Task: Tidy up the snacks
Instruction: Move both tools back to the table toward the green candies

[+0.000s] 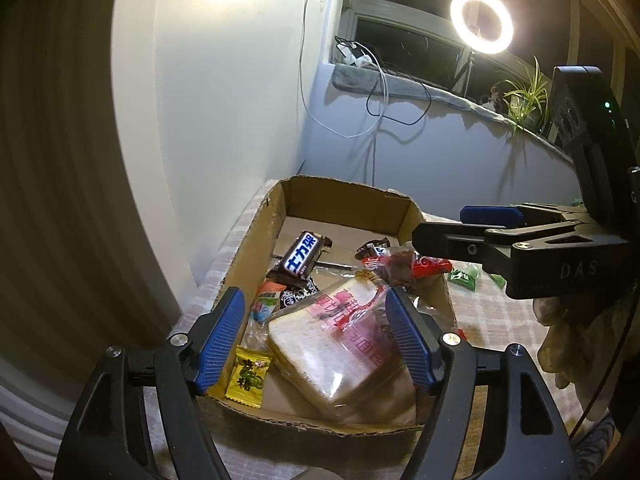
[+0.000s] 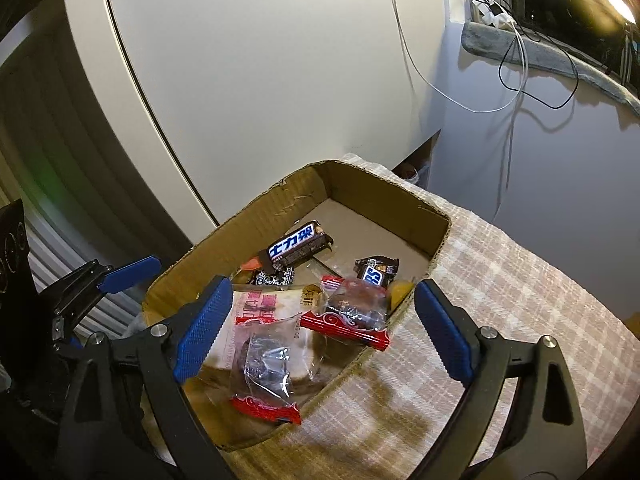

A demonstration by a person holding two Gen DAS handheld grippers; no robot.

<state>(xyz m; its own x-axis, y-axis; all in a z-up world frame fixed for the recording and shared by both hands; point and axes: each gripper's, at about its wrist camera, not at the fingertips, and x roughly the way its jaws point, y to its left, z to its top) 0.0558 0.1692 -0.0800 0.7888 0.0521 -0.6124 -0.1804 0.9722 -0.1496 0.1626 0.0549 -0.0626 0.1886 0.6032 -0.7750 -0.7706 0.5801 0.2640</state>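
Snacks sat in the cardboard box (image 2: 304,208). We had both the left gripper (image 1: 316,340) and the right gripper (image 2: 320,328) wide, holding nothing. Risk: the bread pack (image 1: 340,352) leaned on the wall and could've tipped.

chocolate bar (image 1: 305,255): white Chinese characters "士力架" on a blue band | small bar (image 2: 376,273): white letters "RS", the rest hidden | yellow candy wrapper (image 1: 248,376): green character "糖" | bread bag (image 1: 340,344): pink Chinese print, partly "厚切" | right gripper (image 1: 436,240): body lettered "DAS", cut off
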